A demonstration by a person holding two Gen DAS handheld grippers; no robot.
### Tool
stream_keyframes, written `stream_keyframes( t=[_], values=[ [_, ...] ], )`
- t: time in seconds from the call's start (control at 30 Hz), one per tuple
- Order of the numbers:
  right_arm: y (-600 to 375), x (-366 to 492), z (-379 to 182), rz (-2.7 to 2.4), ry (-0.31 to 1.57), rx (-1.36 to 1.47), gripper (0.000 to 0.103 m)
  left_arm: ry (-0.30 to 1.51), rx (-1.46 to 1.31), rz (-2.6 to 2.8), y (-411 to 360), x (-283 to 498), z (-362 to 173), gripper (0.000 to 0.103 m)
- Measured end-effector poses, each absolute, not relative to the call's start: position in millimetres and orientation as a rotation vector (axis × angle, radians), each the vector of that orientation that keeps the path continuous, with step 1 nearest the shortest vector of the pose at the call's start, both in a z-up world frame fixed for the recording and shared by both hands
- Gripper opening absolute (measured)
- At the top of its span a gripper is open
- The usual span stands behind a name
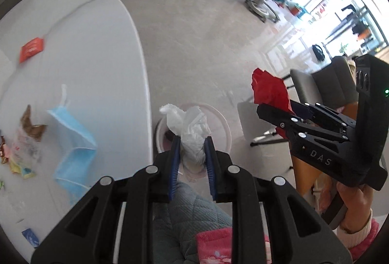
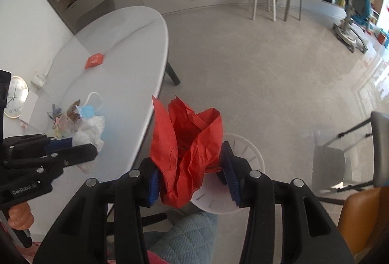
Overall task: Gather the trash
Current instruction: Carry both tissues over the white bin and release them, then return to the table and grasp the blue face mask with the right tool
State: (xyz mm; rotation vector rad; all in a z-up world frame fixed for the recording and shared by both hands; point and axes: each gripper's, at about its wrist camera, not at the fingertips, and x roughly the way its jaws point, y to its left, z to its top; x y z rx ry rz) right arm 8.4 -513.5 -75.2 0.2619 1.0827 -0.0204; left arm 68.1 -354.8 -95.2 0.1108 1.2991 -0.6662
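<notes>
My left gripper [image 1: 192,142] is shut on a crumpled white plastic bag [image 1: 190,128], held off the table's edge above a pale pink waste bin [image 1: 223,128] on the floor. My right gripper [image 2: 189,166] is shut on crumpled red paper [image 2: 187,142], above the same bin [image 2: 252,154]. The right gripper also shows in the left wrist view [image 1: 279,113] with the red paper [image 1: 269,89]. The left gripper shows in the right wrist view [image 2: 80,149] with the white bag [image 2: 90,135].
On the white oval table [image 1: 102,50] lie a blue face mask [image 1: 73,142], an orange packet [image 1: 31,49], several candy wrappers [image 1: 22,142] and a small blue packet [image 1: 30,237]. Two stools [image 2: 274,0] stand far off. A grey chair [image 2: 379,149] is right.
</notes>
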Motion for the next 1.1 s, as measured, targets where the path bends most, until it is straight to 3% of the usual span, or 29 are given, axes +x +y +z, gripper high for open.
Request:
stream_keyframes(
  t=[0.2, 0.27, 0.33, 0.37, 0.5, 0.7, 0.8, 0.97, 1.1],
  values=[
    [-554, -18, -101, -0.078, 1.110, 0.366, 0.046, 1.439, 0.142, -0.746, -410, 68, -151, 0.023],
    [-565, -17, -110, -0.069, 1.122, 0.383, 0.046, 1.461, 0.168, -0.747, -425, 72, -166, 0.031],
    [-575, -16, -119, -0.053, 1.142, 0.379, 0.046, 1.478, 0.191, -0.716, -434, 74, -175, 0.048],
    [-580, -14, -122, -0.037, 1.148, 0.378, 0.046, 1.478, 0.187, -0.706, -436, 73, -176, 0.051],
    [-595, -4, -137, 0.021, 1.180, 0.351, 0.046, 1.443, 0.147, -0.683, -439, 72, -162, 0.068],
    [-596, 21, -163, 0.142, 1.245, 0.272, 0.047, 1.333, 0.093, -0.529, -417, 78, -126, 0.072],
    [-584, 31, -179, 0.225, 1.288, 0.208, 0.049, 1.253, 0.053, -0.404, -392, 79, -97, 0.083],
    [-556, 42, -205, 0.323, 1.357, 0.088, 0.087, 1.180, -0.031, -0.231, -341, 75, -62, 0.083],
    [-542, 53, -206, 0.361, 1.365, 0.060, 0.094, 1.155, -0.109, -0.101, -296, 62, -48, 0.084]
  ],
)
